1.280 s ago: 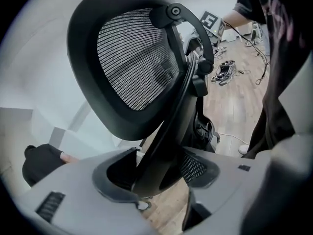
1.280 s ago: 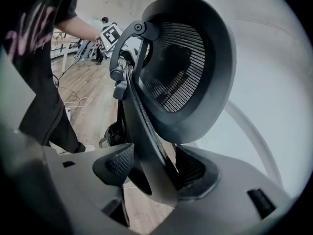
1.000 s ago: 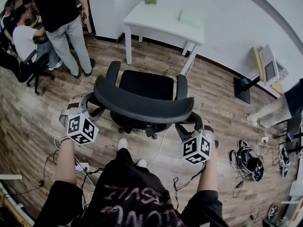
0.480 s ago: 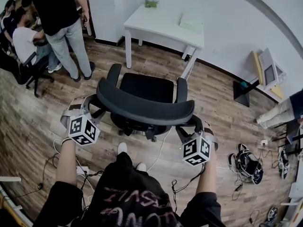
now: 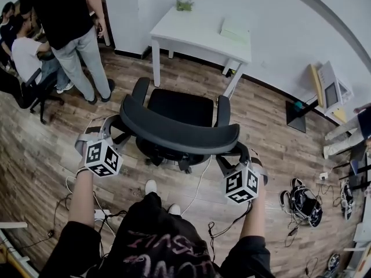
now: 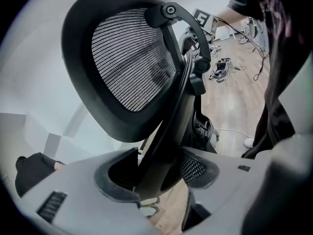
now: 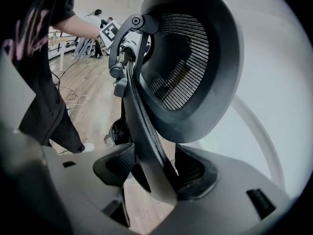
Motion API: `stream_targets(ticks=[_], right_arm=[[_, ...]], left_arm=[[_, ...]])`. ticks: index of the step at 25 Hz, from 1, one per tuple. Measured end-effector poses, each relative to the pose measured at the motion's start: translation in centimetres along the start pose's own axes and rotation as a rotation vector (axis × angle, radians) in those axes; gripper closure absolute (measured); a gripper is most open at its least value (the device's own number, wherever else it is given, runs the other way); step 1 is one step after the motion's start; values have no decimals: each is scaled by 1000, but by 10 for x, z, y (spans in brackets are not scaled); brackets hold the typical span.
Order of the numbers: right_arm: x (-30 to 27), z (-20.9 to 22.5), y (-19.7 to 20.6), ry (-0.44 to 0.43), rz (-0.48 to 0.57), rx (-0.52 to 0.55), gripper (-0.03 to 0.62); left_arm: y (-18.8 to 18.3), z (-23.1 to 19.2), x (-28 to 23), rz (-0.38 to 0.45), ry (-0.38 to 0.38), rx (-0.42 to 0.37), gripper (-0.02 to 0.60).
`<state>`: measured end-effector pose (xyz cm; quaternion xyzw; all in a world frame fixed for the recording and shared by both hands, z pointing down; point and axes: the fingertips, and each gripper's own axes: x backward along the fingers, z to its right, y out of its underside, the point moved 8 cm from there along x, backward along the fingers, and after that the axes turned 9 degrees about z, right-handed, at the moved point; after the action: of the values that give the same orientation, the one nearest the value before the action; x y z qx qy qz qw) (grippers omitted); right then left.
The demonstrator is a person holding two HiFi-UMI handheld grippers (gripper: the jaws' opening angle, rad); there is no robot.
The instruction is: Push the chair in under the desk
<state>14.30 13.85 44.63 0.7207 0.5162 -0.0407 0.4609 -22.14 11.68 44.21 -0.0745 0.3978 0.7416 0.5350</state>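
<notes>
A black office chair (image 5: 178, 108) stands on the wood floor, its seat facing a white desk (image 5: 200, 30) by the wall. My left gripper (image 5: 117, 131) is shut on the left edge of the mesh backrest (image 5: 179, 135), and my right gripper (image 5: 232, 153) is shut on its right edge. In the left gripper view, the backrest (image 6: 129, 67) fills the frame and its rim runs down between the jaws of the left gripper (image 6: 156, 173). The right gripper view shows that backrest (image 7: 188, 67) with its rim clamped in the right gripper (image 7: 154, 173).
A standing person (image 5: 64, 16) and a seated person (image 5: 23, 51) are at the far left. A small plant (image 5: 184, 4) and a pale book (image 5: 235, 28) lie on the desk. Cables (image 5: 200, 178) trail under the chair. Gear (image 5: 301, 200) litters the floor at right.
Held by both grippers, the chair has rolled a little toward the desk, and the gap between its armrests and the desk legs has narrowed. My feet have stepped forward.
</notes>
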Motion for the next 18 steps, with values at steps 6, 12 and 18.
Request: stream_targets(ticks=[6,12,18], right_arm=[[-28,15,-5,9,-5,-10,327],[-52,29,-14,19,-14,-16,327],[-70,39,-18,31,-25,-32,326]], left_arm=[[13,-27,-27,-1,11,-9,319],[27,-54,-46,9,18,-15,319],[38,-76,-68,31,34,-30,318]])
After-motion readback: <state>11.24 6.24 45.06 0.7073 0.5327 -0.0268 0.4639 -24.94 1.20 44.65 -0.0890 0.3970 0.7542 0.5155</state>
